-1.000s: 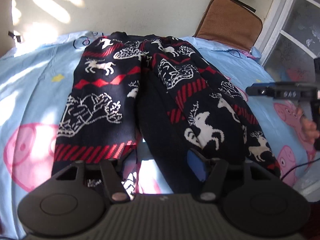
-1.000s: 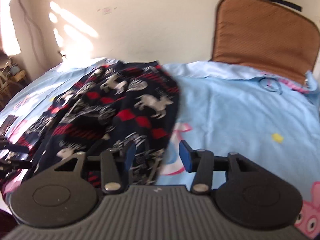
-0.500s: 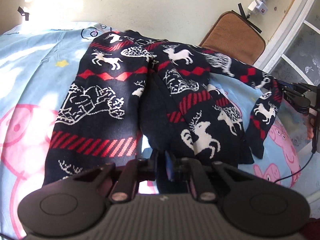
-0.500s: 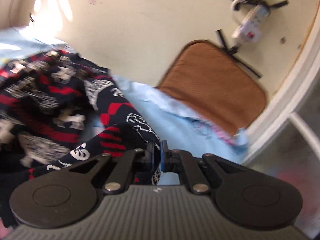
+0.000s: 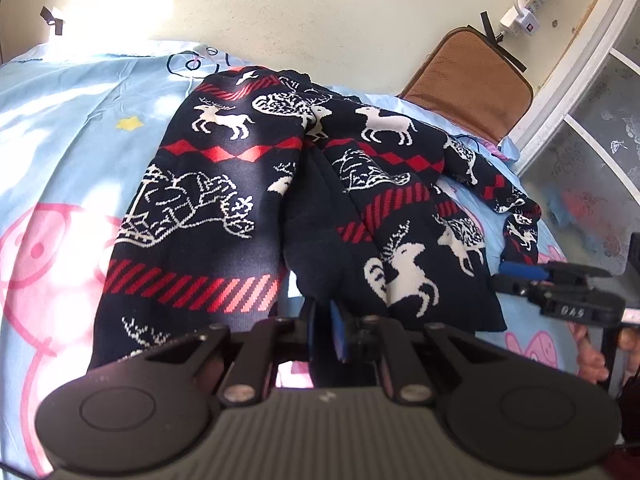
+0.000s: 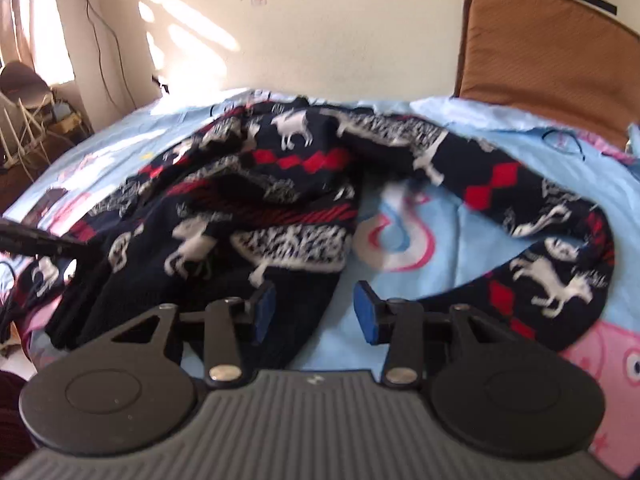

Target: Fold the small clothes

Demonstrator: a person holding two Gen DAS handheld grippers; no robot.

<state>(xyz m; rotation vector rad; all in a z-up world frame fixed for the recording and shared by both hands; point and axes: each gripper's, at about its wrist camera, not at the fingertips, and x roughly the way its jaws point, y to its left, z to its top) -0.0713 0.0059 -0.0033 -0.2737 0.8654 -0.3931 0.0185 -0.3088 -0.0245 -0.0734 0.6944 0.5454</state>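
Observation:
A navy sweater (image 5: 224, 200) with white reindeer and red bands lies spread on the light blue bed sheet (image 5: 60, 120). My left gripper (image 5: 326, 332) is shut on the dark fabric at the sweater's near hem, close to its middle. The right sleeve (image 6: 540, 240) lies in a curve on the sheet, away from the sweater body (image 6: 280, 200). My right gripper (image 6: 316, 312) hovers over the hem's right edge with its jaws opening; only sheet and sweater edge show below the gap, nothing pinched. In the left wrist view the right gripper (image 5: 504, 276) sits just right of the sleeve cuff.
A brown cushion (image 5: 468, 76) leans on the cream wall at the bed's far right corner, also in the right wrist view (image 6: 540, 52). A power strip (image 5: 532, 0) is taped to the wall beside a white window frame (image 5: 580, 80). A person's hand (image 5: 592, 348) holds the right gripper.
The left gripper closed on the hem and has stayed shut. The right gripper pinched the sleeve and lifted it, then let it go and dropped back; the sleeve now lies curved on the sheet.

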